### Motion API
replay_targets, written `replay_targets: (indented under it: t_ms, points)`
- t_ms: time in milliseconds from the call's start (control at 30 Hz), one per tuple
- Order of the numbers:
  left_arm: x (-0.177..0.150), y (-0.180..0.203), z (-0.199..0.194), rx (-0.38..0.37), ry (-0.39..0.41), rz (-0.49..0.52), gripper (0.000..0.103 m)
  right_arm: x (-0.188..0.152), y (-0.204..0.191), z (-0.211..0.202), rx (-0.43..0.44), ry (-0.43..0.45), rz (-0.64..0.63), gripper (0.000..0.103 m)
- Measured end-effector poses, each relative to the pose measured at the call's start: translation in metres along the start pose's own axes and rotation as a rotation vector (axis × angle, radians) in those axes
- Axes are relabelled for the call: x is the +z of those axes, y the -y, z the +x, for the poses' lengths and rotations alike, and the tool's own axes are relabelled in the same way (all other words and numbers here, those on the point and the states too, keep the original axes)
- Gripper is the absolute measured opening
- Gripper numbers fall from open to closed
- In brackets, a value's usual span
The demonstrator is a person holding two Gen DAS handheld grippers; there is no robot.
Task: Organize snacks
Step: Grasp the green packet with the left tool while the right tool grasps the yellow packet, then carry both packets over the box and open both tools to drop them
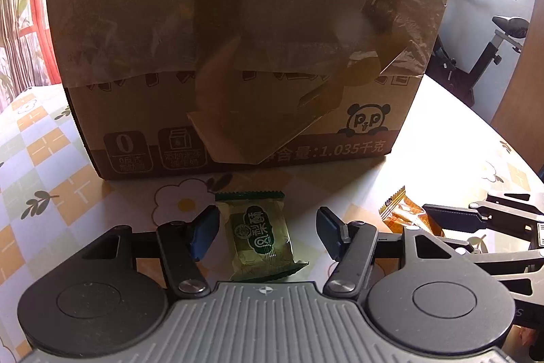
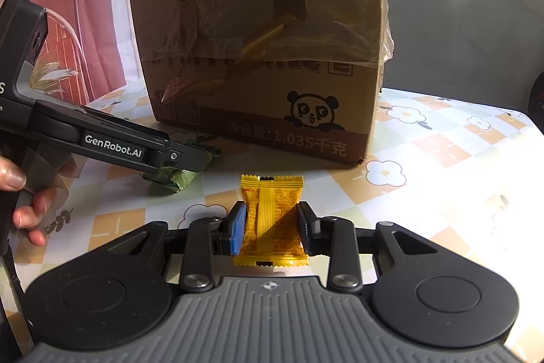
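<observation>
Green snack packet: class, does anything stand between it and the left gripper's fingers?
Nothing visible does. The green snack packet lies on the tablecloth between the left gripper's open jaws, with clear gaps on both sides.

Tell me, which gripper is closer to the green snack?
Left. The left gripper has its jaws either side of the green snack. The right gripper is off to the side, clamped on the yellow snack.

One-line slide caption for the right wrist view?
Right gripper clamps yellow snack packet on floral tablecloth before panda-printed cardboard box.
</observation>
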State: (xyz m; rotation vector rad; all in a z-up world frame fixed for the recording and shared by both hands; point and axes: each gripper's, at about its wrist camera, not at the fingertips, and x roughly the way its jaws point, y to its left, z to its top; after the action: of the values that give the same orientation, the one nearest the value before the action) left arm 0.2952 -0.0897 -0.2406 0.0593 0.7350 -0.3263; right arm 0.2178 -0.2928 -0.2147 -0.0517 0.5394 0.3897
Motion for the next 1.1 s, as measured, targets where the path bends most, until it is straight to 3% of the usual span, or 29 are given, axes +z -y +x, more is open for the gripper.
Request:
replay_targets:
  t_ms: [100, 167, 200, 500, 667, 833, 1100]
  points:
    - [-0.003, -0.002, 0.009, 0.018, -0.021, -0.024, 0.061, 0.000, 0.000, -0.001, 0.012, 0.005, 0.003, 0.034]
    - [-0.005, 0.000, 0.009, 0.048, -0.008, 0.006, 0.043, -0.001, 0.001, -0.002, 0.018, 0.010, 0.007, 0.034]
    - [-0.006, 0.000, 0.008, 0.049, -0.006, 0.015, 0.041, -0.001, 0.002, -0.003, 0.019, 0.010, 0.010, 0.034]
    - [-0.028, -0.007, -0.028, 0.039, 0.019, -0.084, 0.038, -0.002, 0.000, -0.006, 0.028, 0.012, 0.006, 0.034]
    - [-0.027, -0.008, -0.054, 0.029, 0.092, -0.097, 0.038, -0.002, 0.002, -0.014, 0.040, 0.036, 0.045, 0.034]
    - [0.008, -0.003, -0.080, -0.006, 0.182, -0.027, 0.038, 0.017, 0.009, -0.036, 0.019, 0.081, 0.068, 0.034]
    - [0.096, 0.006, -0.144, -0.093, 0.413, 0.013, 0.038, 0.110, 0.025, -0.091, 0.046, 0.340, 0.003, 0.034]
